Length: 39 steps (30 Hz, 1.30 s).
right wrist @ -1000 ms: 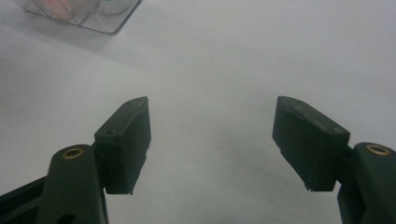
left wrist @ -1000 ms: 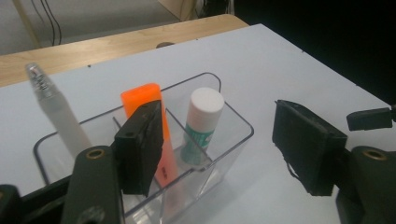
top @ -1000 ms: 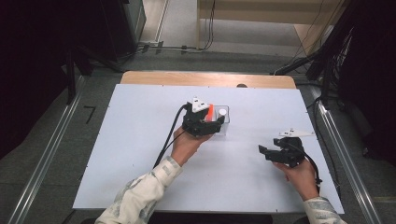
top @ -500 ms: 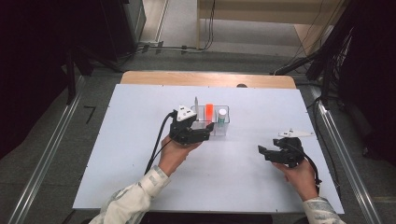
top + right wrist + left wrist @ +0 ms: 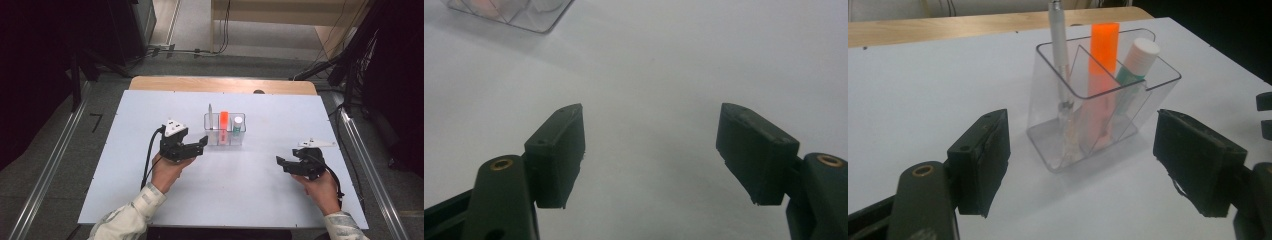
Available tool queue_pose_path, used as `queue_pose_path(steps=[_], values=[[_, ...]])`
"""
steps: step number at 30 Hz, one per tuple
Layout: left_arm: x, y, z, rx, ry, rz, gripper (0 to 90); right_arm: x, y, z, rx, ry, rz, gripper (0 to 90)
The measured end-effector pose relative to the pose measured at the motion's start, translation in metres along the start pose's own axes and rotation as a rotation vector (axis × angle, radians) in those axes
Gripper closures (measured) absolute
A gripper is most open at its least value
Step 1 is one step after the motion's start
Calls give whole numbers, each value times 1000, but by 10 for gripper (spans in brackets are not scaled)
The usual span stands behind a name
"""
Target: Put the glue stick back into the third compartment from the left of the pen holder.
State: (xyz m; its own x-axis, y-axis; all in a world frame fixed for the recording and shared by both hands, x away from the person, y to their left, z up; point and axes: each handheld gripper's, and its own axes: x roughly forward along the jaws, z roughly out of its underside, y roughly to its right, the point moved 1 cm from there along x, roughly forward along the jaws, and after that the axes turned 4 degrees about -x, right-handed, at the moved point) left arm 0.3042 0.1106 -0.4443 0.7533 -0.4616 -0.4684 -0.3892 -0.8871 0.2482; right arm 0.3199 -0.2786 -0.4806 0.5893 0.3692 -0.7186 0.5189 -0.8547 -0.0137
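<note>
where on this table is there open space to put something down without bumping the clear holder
Bare white table lies left of the left tongs, across the near middle between both hands, and along the far strip between the clear organizer and the wooden edge. It is crowded just left of the organizer, where the open left tongs sit close. The right tongs take up the right side.

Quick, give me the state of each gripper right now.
Left gripper: open, jaws have just been opening, holding nothing; clear organizer stands beyond them.
Right gripper: open, empty.
</note>
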Motion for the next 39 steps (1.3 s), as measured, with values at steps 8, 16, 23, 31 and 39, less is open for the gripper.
queue_pose_path(steps=[8,16,23,31,39], values=[[-10,-20,10,-24,-3,-53,218,-1,1,1,-2,2,3,260],[-24,-46,24,-46,-16,-122,210,-6,6,5,17,12,14,255],[-43,-65,36,-82,-19,-166,210,-10,9,7,25,15,24,255],[-57,-73,48,-76,-57,-195,209,-16,12,12,37,19,44,255],[-73,-97,68,-122,-118,-254,209,-24,19,20,60,23,68,254]])
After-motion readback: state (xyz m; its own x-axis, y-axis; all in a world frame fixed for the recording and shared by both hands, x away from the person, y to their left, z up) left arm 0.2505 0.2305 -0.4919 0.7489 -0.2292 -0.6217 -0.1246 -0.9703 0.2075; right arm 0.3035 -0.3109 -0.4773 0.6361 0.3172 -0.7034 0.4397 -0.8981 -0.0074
